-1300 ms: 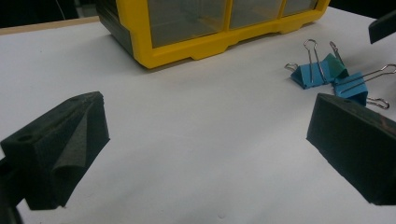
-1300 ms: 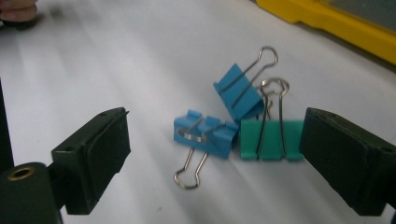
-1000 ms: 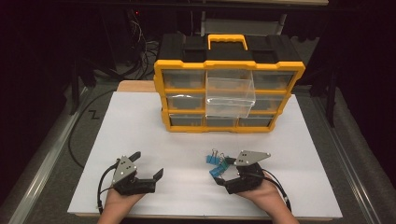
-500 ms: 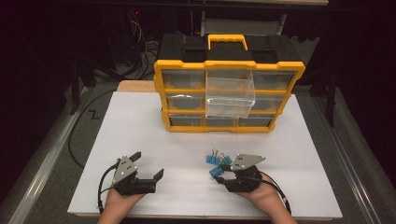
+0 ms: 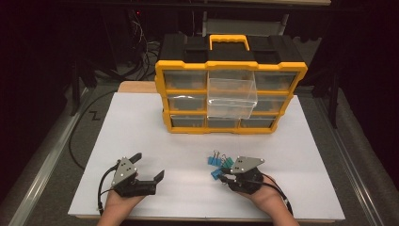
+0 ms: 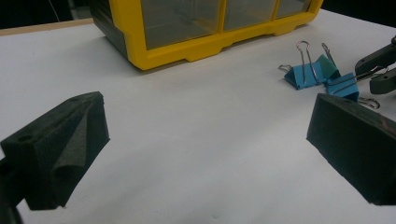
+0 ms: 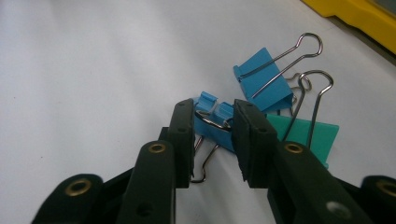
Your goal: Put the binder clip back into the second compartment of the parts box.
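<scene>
Three binder clips lie in a small cluster on the white board (image 5: 141, 127), near its front right. In the right gripper view, one blue binder clip (image 7: 218, 133) sits between the pads of my right gripper (image 7: 213, 126). The jaws have just been closing and now touch it on both sides. A second blue clip (image 7: 261, 86) and a teal clip (image 7: 310, 135) lie just beyond it. In the high view, my right gripper (image 5: 221, 175) is at the cluster's near edge. My left gripper (image 5: 148, 165) rests on the board at the front left, wide open with nothing between its jaws.
A yellow and black drawer organizer (image 5: 230, 89) stands at the back of the board, with one clear drawer (image 5: 232, 96) pulled out at its middle. Bare white board lies between the organizer and both grippers. Dark floor and cables surround the table.
My right gripper's jaws have narrowed around the nearest blue clip. Both hands and the left gripper have stayed where they were.
</scene>
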Motion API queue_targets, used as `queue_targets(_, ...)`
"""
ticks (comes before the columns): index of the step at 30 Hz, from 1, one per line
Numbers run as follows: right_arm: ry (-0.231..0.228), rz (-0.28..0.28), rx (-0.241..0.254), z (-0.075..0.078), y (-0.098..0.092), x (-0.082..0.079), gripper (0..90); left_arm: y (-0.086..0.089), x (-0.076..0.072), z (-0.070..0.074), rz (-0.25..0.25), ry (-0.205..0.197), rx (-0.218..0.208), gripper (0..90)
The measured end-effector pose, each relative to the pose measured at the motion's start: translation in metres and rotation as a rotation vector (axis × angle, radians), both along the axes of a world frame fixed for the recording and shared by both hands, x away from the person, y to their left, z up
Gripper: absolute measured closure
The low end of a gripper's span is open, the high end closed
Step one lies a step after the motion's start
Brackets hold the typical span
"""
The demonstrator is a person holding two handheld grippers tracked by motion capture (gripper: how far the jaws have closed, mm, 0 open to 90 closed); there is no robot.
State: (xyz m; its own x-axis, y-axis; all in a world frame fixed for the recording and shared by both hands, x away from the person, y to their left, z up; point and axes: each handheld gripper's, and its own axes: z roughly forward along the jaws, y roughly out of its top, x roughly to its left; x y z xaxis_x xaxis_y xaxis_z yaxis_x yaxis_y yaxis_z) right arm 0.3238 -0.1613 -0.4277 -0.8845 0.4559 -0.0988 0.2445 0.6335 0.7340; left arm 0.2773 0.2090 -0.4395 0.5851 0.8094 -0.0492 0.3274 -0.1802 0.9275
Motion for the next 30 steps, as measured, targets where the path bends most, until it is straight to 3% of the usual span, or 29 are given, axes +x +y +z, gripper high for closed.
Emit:
queue_targets(4,-0.011,0.008,0.006,0.003,-0.001,0.000,75.4,0.000,0.002,-0.001,-0.003,0.002,0.002,0.3)
queue_targets(19,0.002,0.018,0.012,0.006,0.000,0.000,77.5,0.000,0.001,-0.001,-0.001,0.000,0.002,0.2)
queue_targets(21,-0.012,0.014,0.012,0.007,-0.001,-0.001,89.1,0.000,0.001,0.000,-0.001,-0.001,0.001,0.3)
queue_targets(22,0.012,0.027,0.042,0.009,-0.003,0.000,90.0,0.000,0.001,0.000,-0.003,0.000,0.004,0.3)
queue_targets(30,0.003,0.031,0.046,0.011,-0.004,0.001,90.0,0.000,0.000,0.000,-0.005,-0.007,0.001,0.2)
